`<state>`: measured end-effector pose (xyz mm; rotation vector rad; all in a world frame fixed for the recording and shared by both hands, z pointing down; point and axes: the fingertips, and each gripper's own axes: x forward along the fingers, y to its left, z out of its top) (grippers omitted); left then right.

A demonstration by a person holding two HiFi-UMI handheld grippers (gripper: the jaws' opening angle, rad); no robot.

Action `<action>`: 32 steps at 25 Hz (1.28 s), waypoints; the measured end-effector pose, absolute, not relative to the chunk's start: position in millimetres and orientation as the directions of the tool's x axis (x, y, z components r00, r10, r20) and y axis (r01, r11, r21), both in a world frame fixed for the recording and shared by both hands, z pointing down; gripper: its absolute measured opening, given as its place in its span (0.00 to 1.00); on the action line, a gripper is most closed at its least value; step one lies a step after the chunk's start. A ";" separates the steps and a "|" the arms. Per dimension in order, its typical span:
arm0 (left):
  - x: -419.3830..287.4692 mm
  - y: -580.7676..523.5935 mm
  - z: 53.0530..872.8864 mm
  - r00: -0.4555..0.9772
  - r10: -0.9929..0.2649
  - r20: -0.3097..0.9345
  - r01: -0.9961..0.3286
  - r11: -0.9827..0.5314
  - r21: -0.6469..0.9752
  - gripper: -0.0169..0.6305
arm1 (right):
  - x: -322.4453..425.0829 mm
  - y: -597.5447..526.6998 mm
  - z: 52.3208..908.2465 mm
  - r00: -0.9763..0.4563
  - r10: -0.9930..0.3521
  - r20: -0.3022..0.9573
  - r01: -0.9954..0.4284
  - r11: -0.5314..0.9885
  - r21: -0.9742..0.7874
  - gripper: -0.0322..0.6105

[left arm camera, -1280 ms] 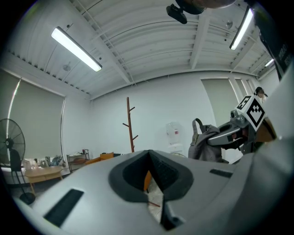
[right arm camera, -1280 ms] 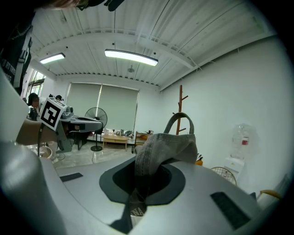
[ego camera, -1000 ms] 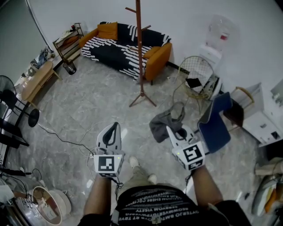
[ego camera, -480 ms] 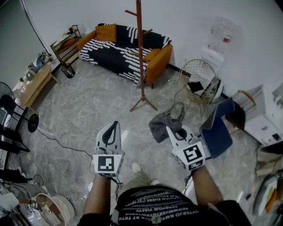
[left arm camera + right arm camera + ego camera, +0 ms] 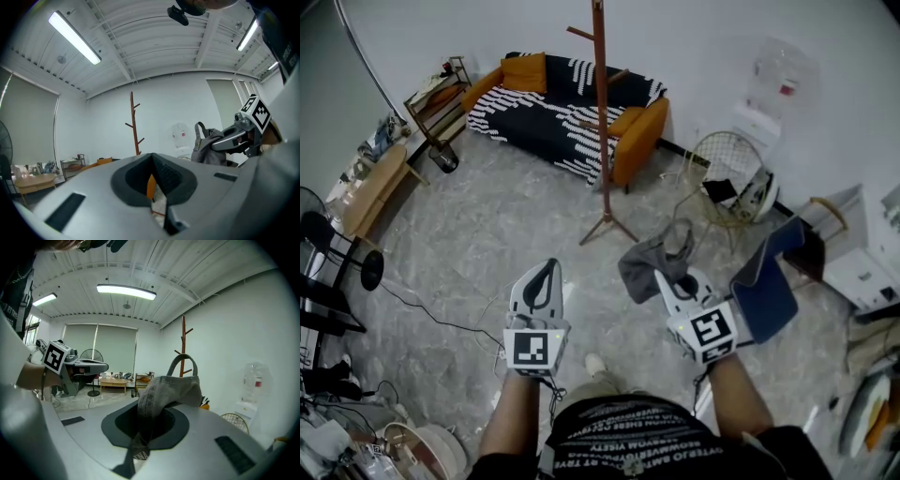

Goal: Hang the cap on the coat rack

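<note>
The right hand-held gripper (image 5: 664, 279) is clamped tight on the grey cap (image 5: 649, 263), which bunches out past its tips, strap loop up. The coat rack (image 5: 602, 122) stands well ahead. The left hand-held gripper (image 5: 547, 269) is closed, empty.

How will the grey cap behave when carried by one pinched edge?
Likely floppy: the cap sags over the right gripper, crown folded. Probably light, since one edge pinch carries it. Its strap holds a loop, so seems stiffer.
</note>
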<state>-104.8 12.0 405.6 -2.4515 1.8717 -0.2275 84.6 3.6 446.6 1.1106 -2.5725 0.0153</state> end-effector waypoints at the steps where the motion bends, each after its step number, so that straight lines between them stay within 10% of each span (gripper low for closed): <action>1: -106.9 8.2 405.6 0.261 -0.961 0.088 -0.954 -0.271 -0.128 0.03 | 81.6 0.5 446.4 -0.636 -0.705 0.314 -0.709 0.694 0.122 0.07; 32: -163.7 -46.2 419.3 0.347 -0.934 0.083 -0.930 -0.354 -0.103 0.03 | 21.5 -43.2 437.5 -0.572 -0.763 0.303 -0.755 0.633 0.169 0.07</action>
